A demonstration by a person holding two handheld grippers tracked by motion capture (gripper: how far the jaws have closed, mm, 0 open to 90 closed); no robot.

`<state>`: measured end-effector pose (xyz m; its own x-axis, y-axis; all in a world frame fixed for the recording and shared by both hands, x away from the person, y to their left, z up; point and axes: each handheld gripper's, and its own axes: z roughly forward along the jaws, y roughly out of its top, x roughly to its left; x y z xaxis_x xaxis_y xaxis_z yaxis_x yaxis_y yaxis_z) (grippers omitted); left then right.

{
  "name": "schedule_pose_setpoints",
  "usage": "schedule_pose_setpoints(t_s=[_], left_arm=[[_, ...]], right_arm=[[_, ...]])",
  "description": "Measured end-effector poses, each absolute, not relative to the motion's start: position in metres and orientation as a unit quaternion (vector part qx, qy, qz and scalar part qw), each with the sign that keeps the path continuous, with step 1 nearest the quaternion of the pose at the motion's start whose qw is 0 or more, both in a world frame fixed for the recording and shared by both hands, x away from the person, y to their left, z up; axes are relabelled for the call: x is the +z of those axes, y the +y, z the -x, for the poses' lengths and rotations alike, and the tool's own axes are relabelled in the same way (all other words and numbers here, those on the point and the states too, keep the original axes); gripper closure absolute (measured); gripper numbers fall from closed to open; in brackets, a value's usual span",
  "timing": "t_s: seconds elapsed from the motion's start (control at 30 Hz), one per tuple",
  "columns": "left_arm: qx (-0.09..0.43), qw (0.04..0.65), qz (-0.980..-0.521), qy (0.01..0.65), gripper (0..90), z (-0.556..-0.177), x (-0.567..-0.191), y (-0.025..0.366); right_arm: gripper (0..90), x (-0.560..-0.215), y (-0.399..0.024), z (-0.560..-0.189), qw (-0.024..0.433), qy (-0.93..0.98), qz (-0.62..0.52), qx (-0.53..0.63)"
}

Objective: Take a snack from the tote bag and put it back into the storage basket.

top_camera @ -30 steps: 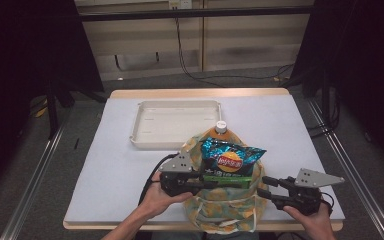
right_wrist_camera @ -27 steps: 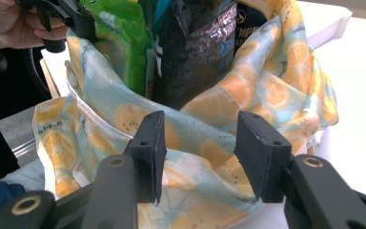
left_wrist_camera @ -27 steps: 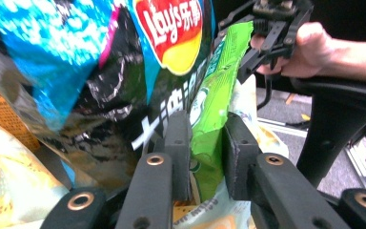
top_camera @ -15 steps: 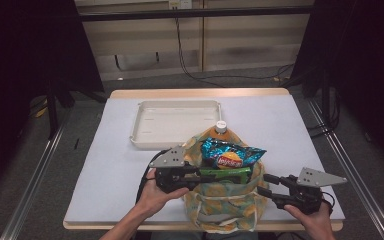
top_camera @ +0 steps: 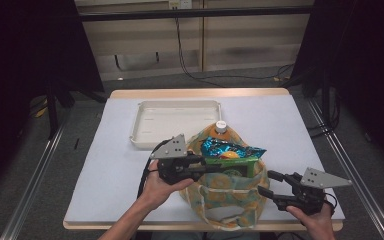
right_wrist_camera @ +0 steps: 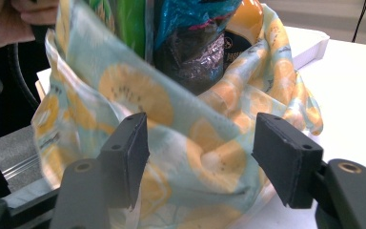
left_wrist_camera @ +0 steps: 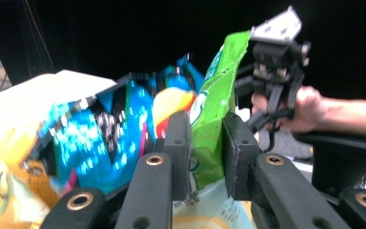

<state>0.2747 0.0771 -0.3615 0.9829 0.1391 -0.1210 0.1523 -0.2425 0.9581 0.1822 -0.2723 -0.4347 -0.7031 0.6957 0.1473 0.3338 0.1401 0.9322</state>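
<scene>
At the near edge of the counter [top_camera: 110, 150], left hand-held gripper [left_wrist_camera: 205, 143] pinches the green packet [left_wrist_camera: 214, 100], drawing it from the fruit-print bag [top_camera: 225, 195]; right hand-held gripper [right_wrist_camera: 200, 157], jaws just widened, stands spread beside the bag's cloth.

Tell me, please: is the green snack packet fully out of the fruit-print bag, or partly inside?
Partly inside. The left gripper pinches the green packet, whose top stands above the bag's rim while its lower part sits within the cloth.

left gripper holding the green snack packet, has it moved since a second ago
Yes. The left gripper, shut on the green snack packet, has moved up the high view, toward the white plastic tray, drawing the packet up out of the fruit-print cloth bag.
</scene>
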Motion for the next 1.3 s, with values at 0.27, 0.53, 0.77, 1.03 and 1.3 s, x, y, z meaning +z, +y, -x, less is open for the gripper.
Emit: schedule_pose_setpoints(t_s=[0.27, 0.53, 0.77, 1.03, 1.3], left_arm=[[-0.005, 0.604, -0.791, 0.093, 74.8, -0.274, -0.357, 0.075], [-0.008, 0.606, -0.789, 0.101, 74.8, -0.277, -0.356, 0.076], [-0.007, 0.622, -0.777, 0.101, 74.5, -0.279, -0.345, 0.086], [0.003, 0.628, -0.771, 0.106, 74.7, -0.284, -0.338, 0.101], [-0.005, 0.614, -0.781, 0.109, 74.7, -0.283, -0.347, 0.109]], right_arm=[[34.4, -0.43, -0.269, -0.179, 0.158, 0.733, -0.338, 0.569], [68.8, -0.43, -0.251, -0.177, 0.125, 0.757, -0.296, 0.569], [90.0, -0.433, -0.246, -0.176, 0.104, 0.775, -0.284, 0.555], [88.6, -0.437, -0.247, -0.177, 0.095, 0.781, -0.276, 0.552], [58.8, -0.433, -0.256, -0.175, 0.109, 0.764, -0.282, 0.569]])
